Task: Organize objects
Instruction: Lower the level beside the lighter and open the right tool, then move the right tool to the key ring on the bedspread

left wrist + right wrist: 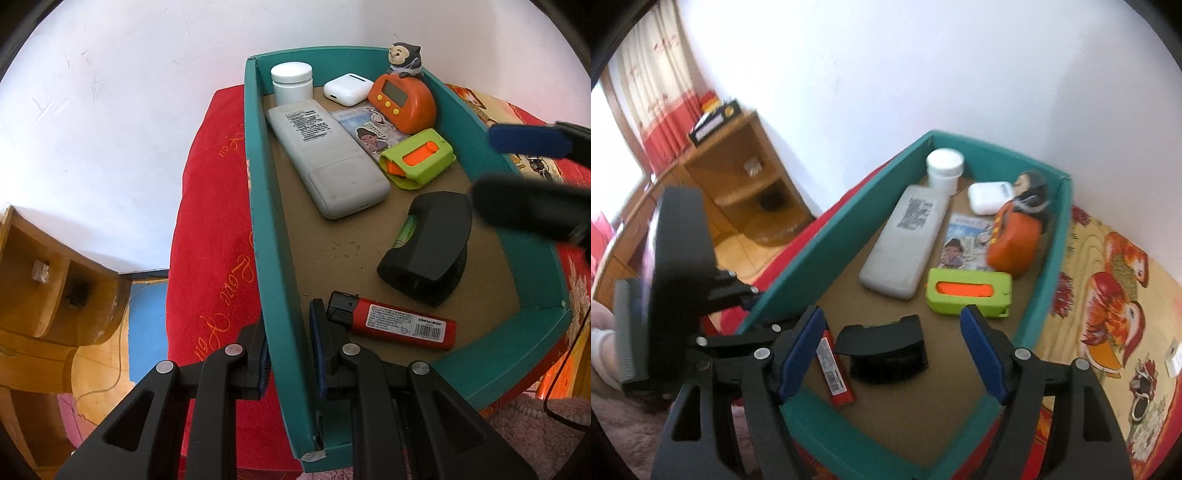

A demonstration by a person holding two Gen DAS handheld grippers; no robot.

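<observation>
A teal box (280, 258) holds a white remote (325, 155), a white jar (291, 83), an earbud case (349, 88), an orange timer (402, 101) with a figurine, a card, a green-orange cutter (417, 157), a black level tool (428, 247) and a red lighter (399, 323). My left gripper (290, 343) is shut on the box's left wall near the front corner. My right gripper (897, 350) is open above the box's front part, over the black tool (886, 350) and lighter (836, 373). It shows blurred at the right in the left wrist view (532, 166).
The box sits on a red cushion (214, 229) and a patterned bedspread (1115, 295) beside a white wall. A wooden shelf unit (48, 266) stands at the left over a wooden floor. Pink fuzzy fabric (535, 435) lies at the front.
</observation>
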